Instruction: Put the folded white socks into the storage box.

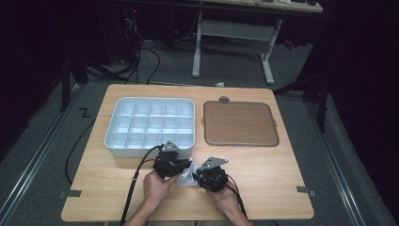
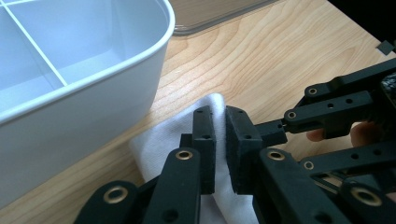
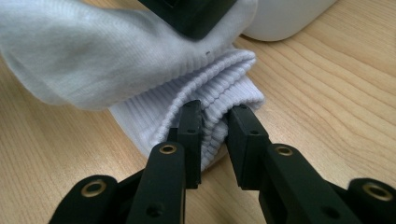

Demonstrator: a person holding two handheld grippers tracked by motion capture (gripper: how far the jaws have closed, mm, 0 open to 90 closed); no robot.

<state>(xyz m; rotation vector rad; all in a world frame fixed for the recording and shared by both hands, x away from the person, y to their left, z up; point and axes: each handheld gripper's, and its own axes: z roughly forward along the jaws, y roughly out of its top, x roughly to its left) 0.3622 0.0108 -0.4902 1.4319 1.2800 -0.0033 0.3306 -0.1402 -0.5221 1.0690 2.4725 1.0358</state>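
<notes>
A white sock (image 1: 187,175) lies bunched on the wooden table between my two grippers, just in front of the white compartment box. In the left gripper view my left gripper (image 2: 219,117) stands shut on a fold of the sock (image 2: 156,140). My right gripper (image 3: 215,112) pinches the ribbed cuff of the sock (image 3: 219,86), which bulges between its pads. In the high view the left gripper (image 1: 182,170) and the right gripper (image 1: 195,176) face each other closely, a hand behind each. A black jaw of the left gripper presses into the sock at the top of the right gripper view.
A white box (image 1: 112,129) with several open compartments stands at the back left, its curved wall (image 2: 116,79) close to the left gripper. A brown flat lid (image 1: 240,123) lies at the back right. Cables trail off the table's near edge.
</notes>
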